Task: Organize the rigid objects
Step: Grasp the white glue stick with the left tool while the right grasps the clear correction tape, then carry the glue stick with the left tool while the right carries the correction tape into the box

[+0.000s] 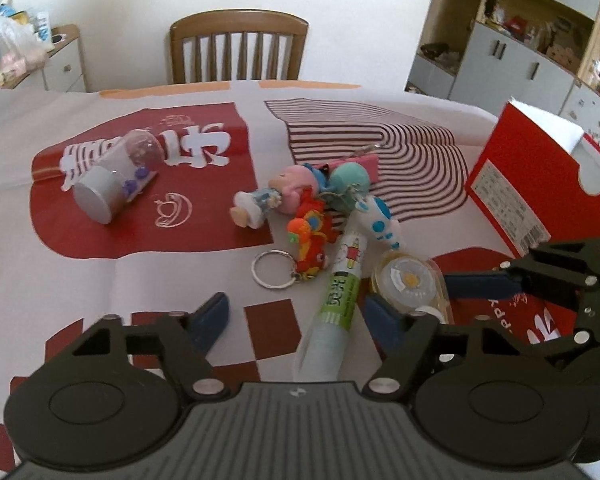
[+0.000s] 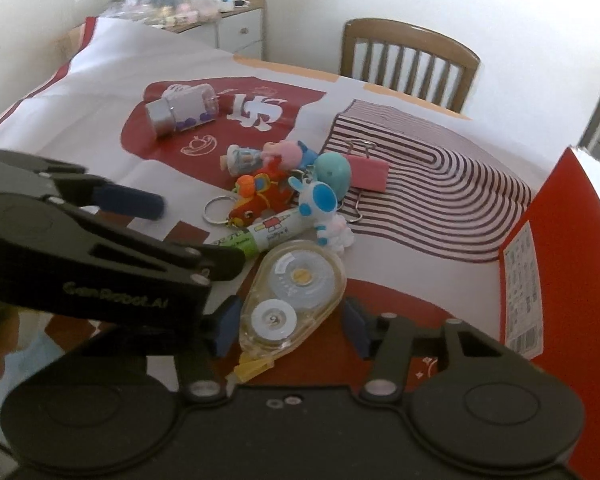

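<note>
Both tongs are spread: left tongs (image 1: 296, 312) straddle the glue stick (image 1: 332, 304), right tongs (image 2: 290, 326) flank the correction tape (image 2: 292, 300), pads not yet pressing. Nothing looks sorted; toys, keychains (image 1: 312, 240) and binder clip (image 2: 366, 172) remain heaped on the tabletop (image 1: 160, 276) beside the red box (image 1: 536, 184).

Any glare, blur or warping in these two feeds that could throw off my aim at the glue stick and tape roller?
Left wrist: sharp at the glue stick; cupboards at the right edge soften and lean; black vignette in the corners. Right wrist: tape roller crisp, slight sheen on its clear shell; the left gripper nearby is smeared; box edge bows.
</note>
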### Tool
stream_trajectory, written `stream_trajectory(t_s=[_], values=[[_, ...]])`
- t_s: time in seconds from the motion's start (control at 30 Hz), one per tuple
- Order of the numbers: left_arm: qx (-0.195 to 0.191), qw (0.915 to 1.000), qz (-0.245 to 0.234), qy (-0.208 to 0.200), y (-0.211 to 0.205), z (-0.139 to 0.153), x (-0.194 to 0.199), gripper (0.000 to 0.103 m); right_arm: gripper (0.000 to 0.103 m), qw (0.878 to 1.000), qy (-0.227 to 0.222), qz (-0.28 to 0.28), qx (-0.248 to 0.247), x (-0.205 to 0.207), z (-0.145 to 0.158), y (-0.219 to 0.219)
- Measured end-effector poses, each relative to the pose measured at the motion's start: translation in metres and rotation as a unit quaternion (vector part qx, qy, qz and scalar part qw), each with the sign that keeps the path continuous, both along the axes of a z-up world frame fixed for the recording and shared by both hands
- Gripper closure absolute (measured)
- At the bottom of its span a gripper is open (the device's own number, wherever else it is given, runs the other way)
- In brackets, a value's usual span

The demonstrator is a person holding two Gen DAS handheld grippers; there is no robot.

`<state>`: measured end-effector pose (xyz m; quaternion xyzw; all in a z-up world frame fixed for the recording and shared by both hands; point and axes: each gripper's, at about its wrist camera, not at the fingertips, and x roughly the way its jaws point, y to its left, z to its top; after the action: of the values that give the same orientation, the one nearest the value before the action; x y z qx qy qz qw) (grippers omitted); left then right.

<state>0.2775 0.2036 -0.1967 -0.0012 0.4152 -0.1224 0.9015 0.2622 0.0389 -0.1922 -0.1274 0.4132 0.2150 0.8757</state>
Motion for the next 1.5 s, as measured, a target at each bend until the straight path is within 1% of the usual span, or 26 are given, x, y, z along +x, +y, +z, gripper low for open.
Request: stream_trajectory(t_s=[0.07, 0.1, 0.13, 0.2, 0.23, 0.3, 0.43, 0.47, 0.5, 0.67, 0.73, 0.93, 1.1, 1.2, 1.5], values=[[0.001, 1.0, -0.006, -0.002, -0.004, 0.0, 0.001, 0.035, 0.054, 1.0, -0.001, 0.007, 0.0, 0.0, 0.0, -0.001], [0.002, 0.9999, -0.01, -0.004, -0.006, 0.0, 0.001, 0.041, 0.056, 1.0, -0.002, 0.008, -0.001, 0.0, 0.001, -0.002], [0.005, 0.9999, -0.014, -0.006, -0.008, 0.0, 0.001, 0.045, 0.059, 1.0, -0.002, 0.008, 0.0, -0.001, 0.001, -0.003], [0.016, 0.9996, -0.022, -0.01, -0.014, 0.0, 0.0, 0.057, 0.062, 1.0, -0.002, 0.009, 0.002, -0.001, 0.001, -0.005], [0.021, 0.9994, -0.026, -0.011, -0.017, 0.0, 0.0, 0.06, 0.063, 1.0, -0.002, 0.011, 0.002, -0.001, 0.001, -0.006], [0.021, 0.999, -0.037, -0.011, -0.021, -0.001, 0.0, 0.069, 0.065, 1.0, -0.004, 0.014, 0.0, -0.001, 0.001, -0.007], [0.037, 0.998, -0.049, -0.015, -0.029, -0.001, 0.001, 0.077, 0.066, 1.0, -0.007, 0.014, -0.001, -0.003, 0.001, -0.007], [0.042, 0.9977, -0.051, -0.014, -0.031, -0.001, 0.001, 0.084, 0.067, 1.0, -0.007, 0.011, 0.0, -0.003, 0.001, -0.007], [0.04, 0.9977, -0.054, -0.012, -0.031, 0.0, 0.001, 0.086, 0.067, 1.0, -0.007, 0.009, 0.001, -0.003, 0.002, -0.007], [0.034, 0.9982, -0.049, -0.01, -0.031, 0.004, -0.007, 0.086, 0.067, 1.0, -0.008, 0.0, -0.001, -0.01, 0.007, -0.009], [0.026, 0.9987, -0.044, -0.005, -0.029, 0.006, -0.011, 0.086, 0.067, 1.0, -0.003, -0.007, 0.007, -0.013, 0.01, -0.011], [-0.014, 0.9993, -0.026, 0.022, -0.018, 0.015, -0.03, 0.086, 0.067, 0.999, 0.008, -0.02, 0.033, -0.034, 0.02, -0.019], [-0.021, 0.9992, -0.013, 0.03, -0.014, 0.022, -0.05, 0.086, 0.067, 0.999, 0.009, -0.023, 0.049, -0.054, 0.03, -0.024], [-0.028, 0.9992, -0.004, 0.028, -0.013, 0.029, -0.061, 0.086, 0.068, 0.998, 0.004, -0.023, 0.054, -0.063, 0.036, -0.026], [-0.028, 0.9995, 0.012, 0.007, -0.021, 0.054, -0.087, 0.086, 0.068, 0.997, -0.019, -0.017, 0.068, -0.081, 0.054, -0.036]])
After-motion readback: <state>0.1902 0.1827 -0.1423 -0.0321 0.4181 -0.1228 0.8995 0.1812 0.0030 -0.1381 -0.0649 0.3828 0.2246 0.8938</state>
